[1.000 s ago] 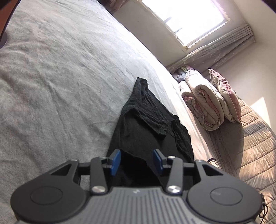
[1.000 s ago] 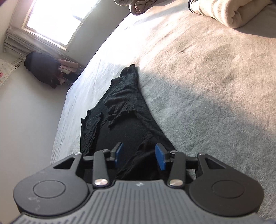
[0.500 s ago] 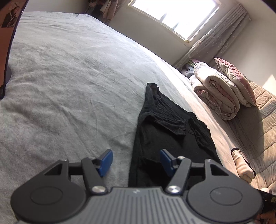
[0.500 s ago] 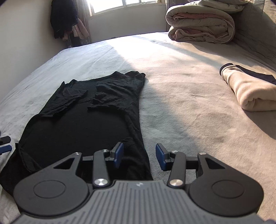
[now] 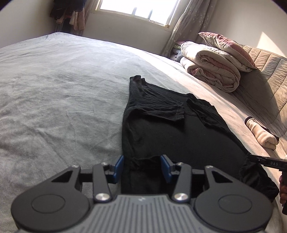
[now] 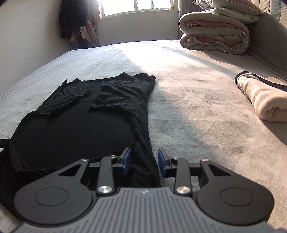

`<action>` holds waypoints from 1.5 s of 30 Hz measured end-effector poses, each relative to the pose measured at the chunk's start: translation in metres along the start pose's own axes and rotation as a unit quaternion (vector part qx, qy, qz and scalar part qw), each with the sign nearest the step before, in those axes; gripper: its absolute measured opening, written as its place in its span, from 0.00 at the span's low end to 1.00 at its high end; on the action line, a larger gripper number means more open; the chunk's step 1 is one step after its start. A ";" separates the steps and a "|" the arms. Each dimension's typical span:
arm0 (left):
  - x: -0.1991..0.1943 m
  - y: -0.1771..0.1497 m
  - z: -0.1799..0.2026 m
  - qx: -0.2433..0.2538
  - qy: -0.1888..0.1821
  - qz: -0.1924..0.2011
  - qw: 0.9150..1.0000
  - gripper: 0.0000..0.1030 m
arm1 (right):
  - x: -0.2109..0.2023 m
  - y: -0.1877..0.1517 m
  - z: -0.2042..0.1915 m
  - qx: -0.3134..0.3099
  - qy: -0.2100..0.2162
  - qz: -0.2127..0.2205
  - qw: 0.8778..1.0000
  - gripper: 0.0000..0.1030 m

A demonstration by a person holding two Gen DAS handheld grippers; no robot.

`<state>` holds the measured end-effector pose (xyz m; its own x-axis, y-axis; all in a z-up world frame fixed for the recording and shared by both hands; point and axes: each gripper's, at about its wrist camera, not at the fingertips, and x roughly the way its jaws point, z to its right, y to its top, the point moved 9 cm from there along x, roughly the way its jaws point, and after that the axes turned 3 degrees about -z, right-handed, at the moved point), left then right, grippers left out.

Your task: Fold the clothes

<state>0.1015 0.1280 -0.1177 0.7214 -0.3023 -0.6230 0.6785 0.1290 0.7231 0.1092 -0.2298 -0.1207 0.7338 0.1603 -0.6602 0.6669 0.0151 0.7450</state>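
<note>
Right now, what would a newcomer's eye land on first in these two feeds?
The black T-shirt spread flat on the grey bed, sleeves folded inward. Both the left gripper and the right gripper sit open at its near hem corners. A rolled quilt lies near the window.

Shirt (image 5: 172, 129): lies flat on the bed (image 5: 59, 100), both sleeves folded inward onto its body, collar end away from me.
My left gripper (image 5: 142, 167): at the shirt's near left corner, jaws apart on either side of the hem.
My right gripper (image 6: 144, 162): at the near right corner, jaws apart astride the shirt's edge.
Rolled towel (image 6: 265, 100): on the bed, right of the shirt, well apart.
Folded quilt (image 6: 217, 34): far right, behind the towel.
Pillow (image 5: 227, 46): on top of the quilt.
Window (image 6: 134, 7): behind the bed's far end.
</note>
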 end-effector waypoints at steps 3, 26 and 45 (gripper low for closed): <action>0.001 0.002 -0.001 -0.003 -0.006 -0.002 1.000 0.27 | 0.001 -0.001 -0.003 -0.003 0.007 0.002 1.000 0.27; -0.009 0.001 0.001 -0.014 -0.060 -0.029 0.998 0.29 | -0.010 0.002 -0.003 0.010 0.023 0.016 1.000 0.34; -0.020 -0.001 -0.005 -0.047 -0.071 -0.007 0.996 0.02 | -0.014 0.000 0.011 0.019 -0.032 0.060 0.998 0.04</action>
<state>0.0873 0.1381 -0.1073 0.6897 -0.4339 -0.5797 0.7031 0.2099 0.6795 0.1001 -0.2431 -0.1121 0.8145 0.0961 -0.5721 0.5773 -0.0376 0.8157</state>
